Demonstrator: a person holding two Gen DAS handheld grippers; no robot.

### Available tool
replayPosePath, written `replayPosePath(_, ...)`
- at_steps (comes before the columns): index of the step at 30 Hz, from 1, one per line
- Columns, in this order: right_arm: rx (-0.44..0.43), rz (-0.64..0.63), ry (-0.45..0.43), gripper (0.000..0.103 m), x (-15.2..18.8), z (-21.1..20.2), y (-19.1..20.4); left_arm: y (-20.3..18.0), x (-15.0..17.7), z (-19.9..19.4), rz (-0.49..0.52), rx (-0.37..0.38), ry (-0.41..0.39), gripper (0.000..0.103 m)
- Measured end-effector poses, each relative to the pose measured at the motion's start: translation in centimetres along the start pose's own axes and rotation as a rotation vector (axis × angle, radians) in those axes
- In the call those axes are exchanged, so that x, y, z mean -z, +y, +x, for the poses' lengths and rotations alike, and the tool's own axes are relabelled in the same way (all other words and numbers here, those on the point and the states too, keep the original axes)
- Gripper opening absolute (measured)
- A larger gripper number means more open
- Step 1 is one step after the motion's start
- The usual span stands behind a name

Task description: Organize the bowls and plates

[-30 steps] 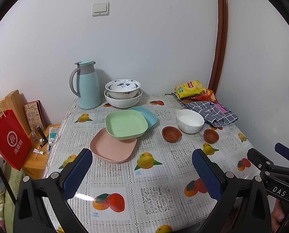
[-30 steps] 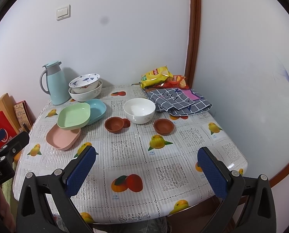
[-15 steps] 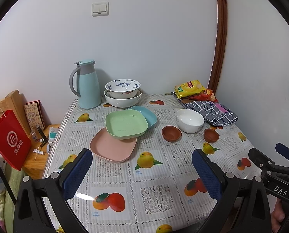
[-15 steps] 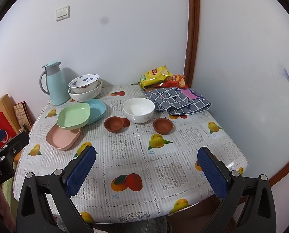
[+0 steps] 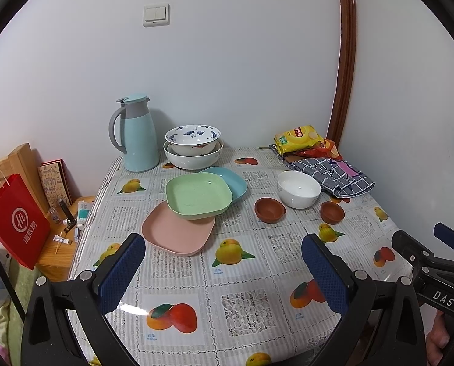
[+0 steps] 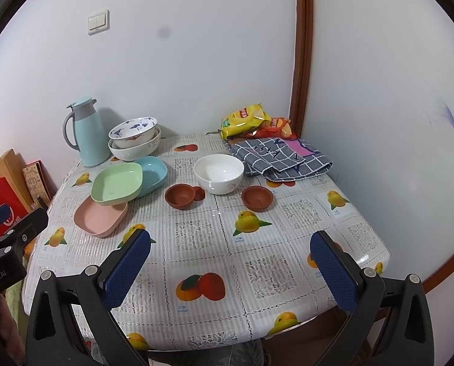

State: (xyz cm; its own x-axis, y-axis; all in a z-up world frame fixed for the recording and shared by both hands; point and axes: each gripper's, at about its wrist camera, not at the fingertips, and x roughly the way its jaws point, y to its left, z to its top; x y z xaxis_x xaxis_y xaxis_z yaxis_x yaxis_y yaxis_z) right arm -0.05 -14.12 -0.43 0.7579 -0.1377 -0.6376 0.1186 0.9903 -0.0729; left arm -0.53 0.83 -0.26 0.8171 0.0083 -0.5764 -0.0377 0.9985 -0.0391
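Left tongs [image 5: 224, 270]: apart, you are holding nothing | right tongs [image 6: 230, 270]: apart, empty | pink plate [image 5: 178, 233]: lying just ahead-left of left tongs, nearer arm | bench [image 6: 257, 244]

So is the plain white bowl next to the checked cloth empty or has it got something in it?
Empty. The plain white ceramic bowl stands upright, and both views show only its bare glossy inside.

Bright, even, sharp views; strong fisheye bending at edges; glare on tablecloth [image 5: 129, 308].
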Motion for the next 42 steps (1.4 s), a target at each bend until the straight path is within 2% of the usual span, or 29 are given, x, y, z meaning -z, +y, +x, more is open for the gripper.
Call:
replayPosePath(25,-0.001,0.006,-0.005,0.103,-1.3,0.1,0.2,-0.3,-1.8,0.8,0.01,0.008,0.013,0.103)
replayPosePath(42,-0.048,-0.036,0.008,0.103,-4.8,2.9,2.7,1.9,-5.1,3.8,-0.014,-0.047,0.029,0.103)
